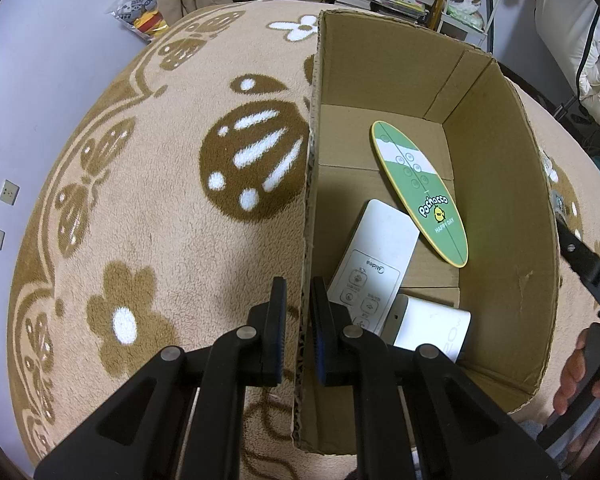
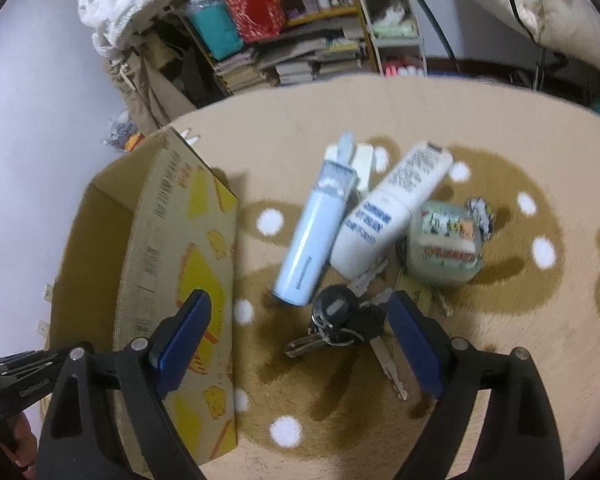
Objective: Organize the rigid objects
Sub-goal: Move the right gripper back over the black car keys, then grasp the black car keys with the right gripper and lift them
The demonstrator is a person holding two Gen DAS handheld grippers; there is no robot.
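My left gripper point(image 1: 300, 308) is shut on the near left wall of an open cardboard box point(image 1: 504, 184). Inside the box lie a green oval Pochacco board point(image 1: 420, 192), a white Midea remote point(image 1: 376, 264) and a white power bank point(image 1: 432, 330). My right gripper point(image 2: 296, 328) is open and empty, just above a bunch of keys point(image 2: 340, 322) on the blanket. Beyond the keys lie a pale blue tube point(image 2: 314, 236), a white bottle with blue print point(image 2: 388, 216), a white block point(image 2: 362, 162) and a printed round jar point(image 2: 446, 242). The box point(image 2: 180, 264) stands left of them.
Everything rests on a beige blanket with brown flower and ladybird patterns point(image 1: 160, 200). Shelves with stacked books and boxes point(image 2: 284, 52) stand behind, with a white rack point(image 2: 396, 28) beside them. The other gripper and a hand show at the box's right edge point(image 1: 584, 272).
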